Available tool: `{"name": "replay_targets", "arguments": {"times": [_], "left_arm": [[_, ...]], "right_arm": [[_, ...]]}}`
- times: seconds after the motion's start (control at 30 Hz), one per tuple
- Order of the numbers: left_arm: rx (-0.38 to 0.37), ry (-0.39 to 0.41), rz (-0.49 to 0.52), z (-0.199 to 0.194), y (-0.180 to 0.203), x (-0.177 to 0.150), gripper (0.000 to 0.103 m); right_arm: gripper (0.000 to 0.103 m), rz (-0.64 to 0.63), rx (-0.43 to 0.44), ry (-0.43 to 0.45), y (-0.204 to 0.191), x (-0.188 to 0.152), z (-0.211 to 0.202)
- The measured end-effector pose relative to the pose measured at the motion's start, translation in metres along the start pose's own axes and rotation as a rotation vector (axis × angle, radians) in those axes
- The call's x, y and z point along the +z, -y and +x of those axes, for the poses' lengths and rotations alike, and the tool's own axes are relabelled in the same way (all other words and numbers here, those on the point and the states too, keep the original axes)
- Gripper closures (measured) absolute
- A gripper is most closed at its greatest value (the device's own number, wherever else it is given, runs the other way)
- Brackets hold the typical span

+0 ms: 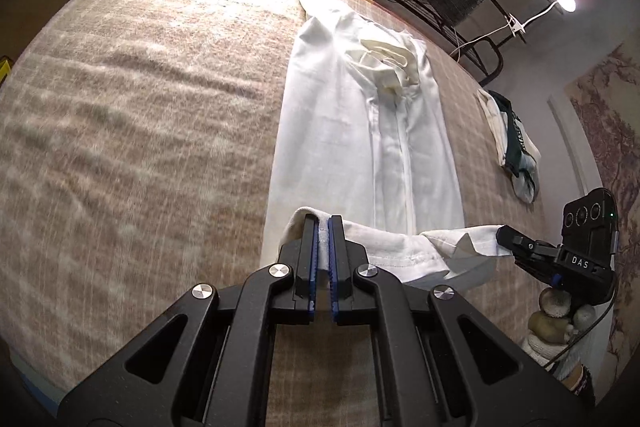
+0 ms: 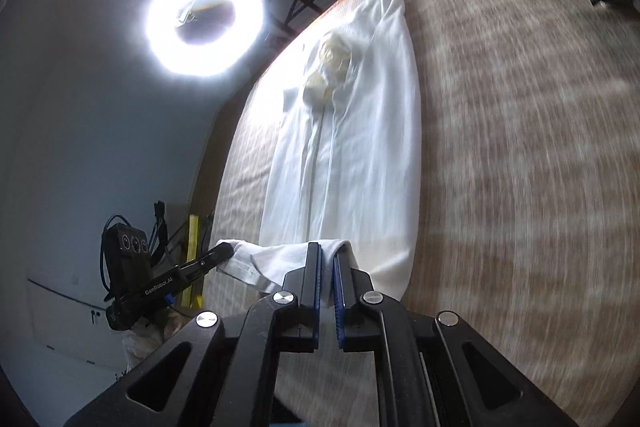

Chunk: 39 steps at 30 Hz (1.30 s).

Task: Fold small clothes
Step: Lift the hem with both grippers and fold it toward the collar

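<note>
The long white cloth garment (image 1: 360, 131) lies lengthwise on the tan woven-mat worktop (image 1: 140, 115), extending away from both grippers. The left gripper (image 1: 323, 227) and right gripper (image 2: 327, 255) pinch its near hem, side by side. A small crumpled white-and-green garment (image 1: 514, 143) lies right of it, well apart.
</note>
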<state>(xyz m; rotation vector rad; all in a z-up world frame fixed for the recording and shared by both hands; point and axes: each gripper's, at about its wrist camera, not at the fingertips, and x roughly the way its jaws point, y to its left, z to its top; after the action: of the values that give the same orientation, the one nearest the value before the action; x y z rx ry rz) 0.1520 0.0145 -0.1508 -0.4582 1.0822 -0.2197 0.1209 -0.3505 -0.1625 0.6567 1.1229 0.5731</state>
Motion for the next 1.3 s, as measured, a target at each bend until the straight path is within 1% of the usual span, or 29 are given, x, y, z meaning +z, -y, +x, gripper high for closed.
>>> {"name": "replay_targets", "arguments": {"times": [0.2, 0.4, 0.5, 0.57, 0.6, 0.63, 0.67, 0.7, 0.77, 0.87, 0.97, 1.0, 1.07, 1.1, 1.17, 1.3], "left_arm": [[0.003, -0.015, -0.017, 0.013, -0.002, 0.012, 0.101], [0.012, 0.008, -0.008, 0.018, 0.004, 0.025, 0.101], [0.011, 0.012, -0.007, 0.021, 0.006, 0.029, 0.101], [0.023, 0.026, -0.017, 0.023, 0.004, 0.032, 0.1], [0.031, 0.029, -0.02, 0.023, 0.003, 0.033, 0.099], [0.038, 0.031, -0.023, 0.023, 0.002, 0.035, 0.094], [0.049, 0.037, -0.027, 0.021, 0.0, 0.037, 0.078], [0.054, 0.05, -0.034, 0.017, -0.002, 0.038, 0.063], [0.04, 0.089, -0.027, 0.007, -0.003, 0.037, 0.063], [0.04, 0.086, 0.047, -0.002, 0.002, 0.031, 0.063], [0.041, 0.042, 0.131, 0.0, 0.01, 0.017, 0.063], [0.05, 0.005, 0.176, 0.006, 0.015, 0.01, 0.063], [0.079, -0.023, 0.227, 0.016, 0.019, 0.0, 0.064], [0.09, -0.043, 0.247, 0.023, 0.021, -0.003, 0.065], [0.094, -0.071, 0.256, 0.033, 0.021, -0.005, 0.065], [0.093, -0.077, 0.219, 0.048, 0.02, 0.005, 0.066]], "right_arm": [[0.1, 0.006, -0.019, -0.002, 0.002, 0.017, 0.018], [0.1, 0.056, -0.04, 0.015, 0.018, 0.027, 0.021], [0.1, 0.052, -0.048, 0.023, 0.018, 0.031, 0.023], [0.098, 0.04, -0.04, 0.029, 0.015, 0.035, 0.026], [0.095, 0.036, -0.038, 0.032, 0.014, 0.037, 0.026], [0.09, 0.034, -0.047, 0.037, 0.013, 0.038, 0.025], [0.084, 0.033, -0.065, 0.04, 0.013, 0.039, 0.025], [0.07, 0.032, -0.096, 0.045, 0.013, 0.04, 0.023], [0.07, 0.01, -0.127, 0.063, 0.01, 0.04, 0.019], [0.074, -0.059, -0.118, 0.056, 0.002, 0.036, 0.01], [0.078, -0.154, -0.112, 0.036, -0.01, 0.026, 0.004], [0.079, -0.175, -0.102, 0.019, -0.012, 0.022, 0.005], [0.08, -0.215, -0.099, -0.014, -0.015, 0.015, 0.01], [0.08, -0.231, -0.111, -0.034, -0.016, 0.011, 0.015], [0.08, -0.239, -0.127, -0.065, -0.015, 0.007, 0.024], [0.08, -0.24, -0.143, -0.096, -0.014, 0.004, 0.037]]}}
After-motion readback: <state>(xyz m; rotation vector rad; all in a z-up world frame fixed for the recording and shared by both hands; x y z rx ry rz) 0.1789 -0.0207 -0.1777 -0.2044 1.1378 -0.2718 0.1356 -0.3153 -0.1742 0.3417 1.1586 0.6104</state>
